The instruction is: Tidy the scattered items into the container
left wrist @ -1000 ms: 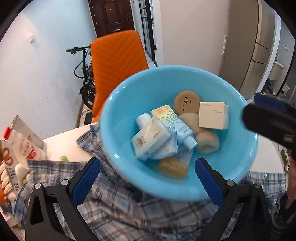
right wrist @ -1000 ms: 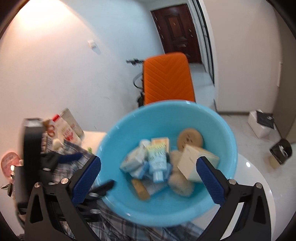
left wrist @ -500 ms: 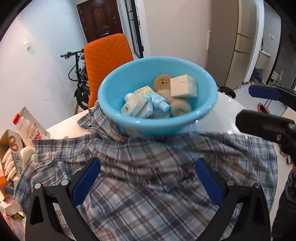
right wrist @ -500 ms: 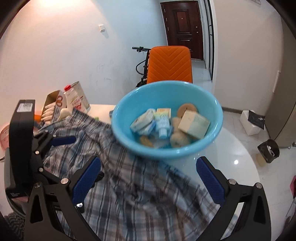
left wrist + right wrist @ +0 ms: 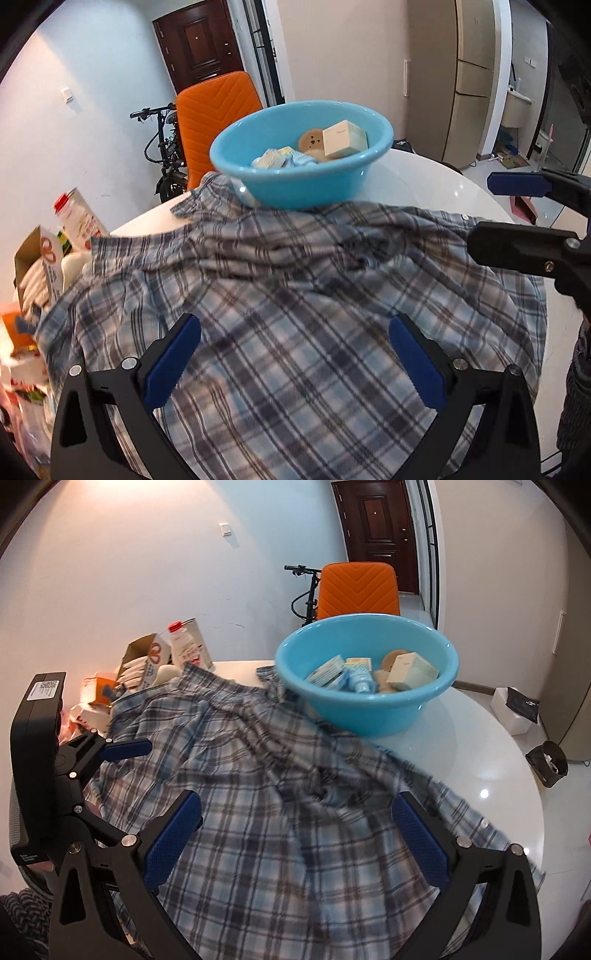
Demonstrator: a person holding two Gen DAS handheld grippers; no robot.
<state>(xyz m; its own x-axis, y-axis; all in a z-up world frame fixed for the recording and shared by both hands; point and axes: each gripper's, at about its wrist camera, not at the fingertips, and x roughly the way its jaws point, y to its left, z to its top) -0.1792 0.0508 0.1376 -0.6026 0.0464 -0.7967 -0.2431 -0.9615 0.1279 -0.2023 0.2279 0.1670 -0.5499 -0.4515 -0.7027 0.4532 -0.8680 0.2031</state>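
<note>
Seemingly, from the left wrist view, the left gripper [image 5: 293, 363] hung over the crumpled blue-and-grey plaid cotton shirt [image 5: 295, 314] with its blue-padded fingers spread wide and nothing between them. At about twelve o'clock sat the round, glossy turquoise plastic basin [image 5: 306, 184], its near base resting on the shirt's far edge, probably because the cloth was spread across the table beneath it. Inside lay a cream cardboard box [image 5: 344, 139], a tan round puff [image 5: 309, 140] and small pale tubes. At three o'clock the right gripper [image 5: 524, 210] reached in from the side, parted and empty. Cartons and packets [image 5: 44, 258] crowded nine o'clock.

From the right wrist view, the right gripper [image 5: 293, 843] likewise stood wide open above the soft, wrinkled shirt [image 5: 277, 812], holding nothing. The basin [image 5: 369, 709] sat at one o'clock on the smooth white round table [image 5: 480, 753], the items gathered inside it, so the tidying looked largely done. The left gripper [image 5: 107, 747] showed at nine o'clock, and the orange padded chair [image 5: 358, 590] stood behind at twelve.
</note>
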